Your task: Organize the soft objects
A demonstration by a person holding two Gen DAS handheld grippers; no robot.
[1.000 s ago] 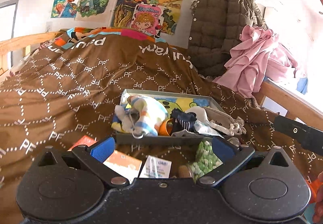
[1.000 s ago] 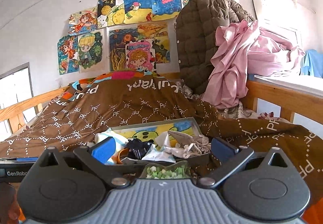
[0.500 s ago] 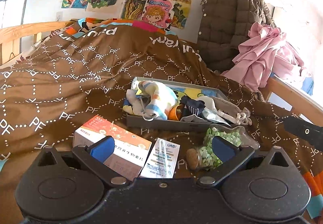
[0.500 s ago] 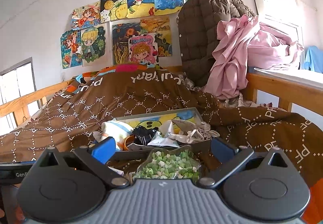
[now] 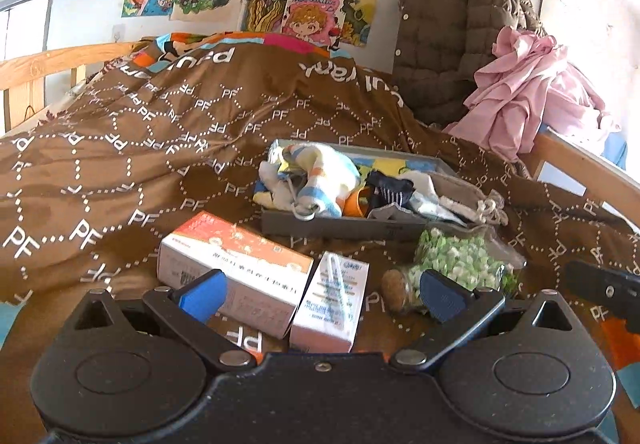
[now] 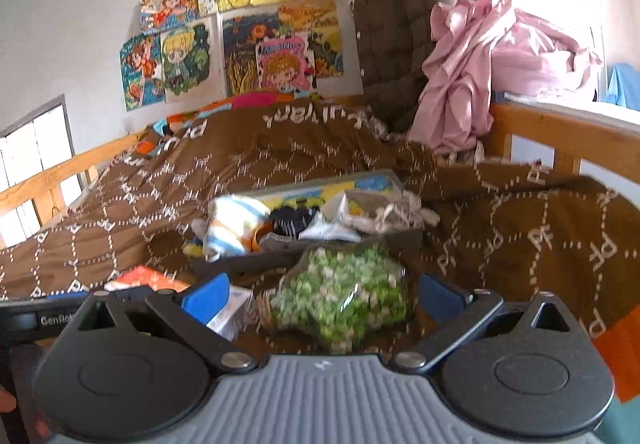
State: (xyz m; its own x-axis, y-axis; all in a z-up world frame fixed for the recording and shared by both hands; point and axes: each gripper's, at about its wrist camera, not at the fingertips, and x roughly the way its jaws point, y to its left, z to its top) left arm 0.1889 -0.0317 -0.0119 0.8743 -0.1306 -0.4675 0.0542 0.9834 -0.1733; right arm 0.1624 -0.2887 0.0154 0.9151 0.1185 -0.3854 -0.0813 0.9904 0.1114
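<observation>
A grey tray (image 5: 340, 225) (image 6: 240, 264) lies on the brown bed cover, filled with soft things: a striped cloth toy (image 5: 320, 180) (image 6: 232, 228), dark socks (image 5: 390, 190) and a beige drawstring pouch (image 5: 460, 192). In front of it lie an orange-white carton (image 5: 236, 264), a small white box (image 5: 332, 300) and a corked bottle of green-white pieces (image 5: 452, 264) (image 6: 344, 292). My left gripper (image 5: 320, 290) stands open above the two boxes. My right gripper (image 6: 324, 294) is open, its blue pads to either side of the bottle; contact cannot be told.
The brown patterned bed cover (image 5: 140, 148) spreads across the bed, ringed by a wooden rail (image 6: 560, 132). A brown quilted jacket (image 5: 452, 36) and pink clothes (image 5: 528, 84) pile at the back right. Posters hang on the wall. The right gripper's tip (image 5: 604, 288) shows at the right edge.
Both grippers pulled back and rose from the tray. The boxes came into full view in the left wrist view. The bottle grew larger between the right gripper's open fingers.
</observation>
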